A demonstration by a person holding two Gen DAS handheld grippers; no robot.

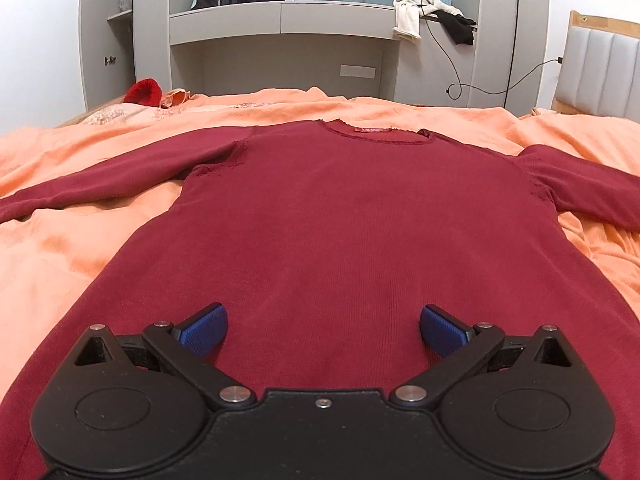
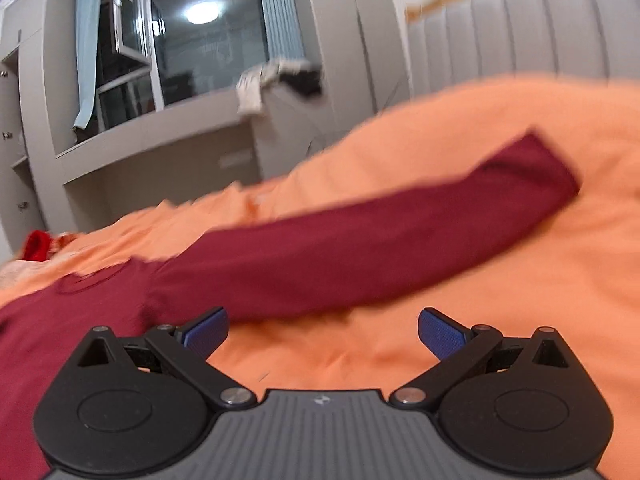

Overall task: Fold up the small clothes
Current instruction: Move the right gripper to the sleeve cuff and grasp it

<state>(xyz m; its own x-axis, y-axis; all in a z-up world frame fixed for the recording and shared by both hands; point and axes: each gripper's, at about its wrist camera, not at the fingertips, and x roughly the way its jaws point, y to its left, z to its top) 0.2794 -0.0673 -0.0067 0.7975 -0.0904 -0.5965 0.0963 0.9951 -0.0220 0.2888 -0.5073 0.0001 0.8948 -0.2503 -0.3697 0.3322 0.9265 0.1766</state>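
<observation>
Since the maroon sweater (image 1: 340, 220) looks thin and floppy, I'd pinch the blurry sleeve (image 2: 360, 248) near its cuff, probably, with both the left gripper (image 1: 323, 330) and right gripper (image 2: 323, 330) spread wide, holding nothing.

left gripper (image 1: 323, 330) spread wide, right gripper (image 2: 323, 332) likewise

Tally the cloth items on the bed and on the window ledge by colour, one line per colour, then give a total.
Dark red: 1, the sweater spread on the bed.
Bright red: 1, the bundle at the far edge of the bed.
Orange: 1, the bedspread.
White: 1, the cloth on the ledge.
Black: 1, the cloth beside it.
Total: 5
</observation>
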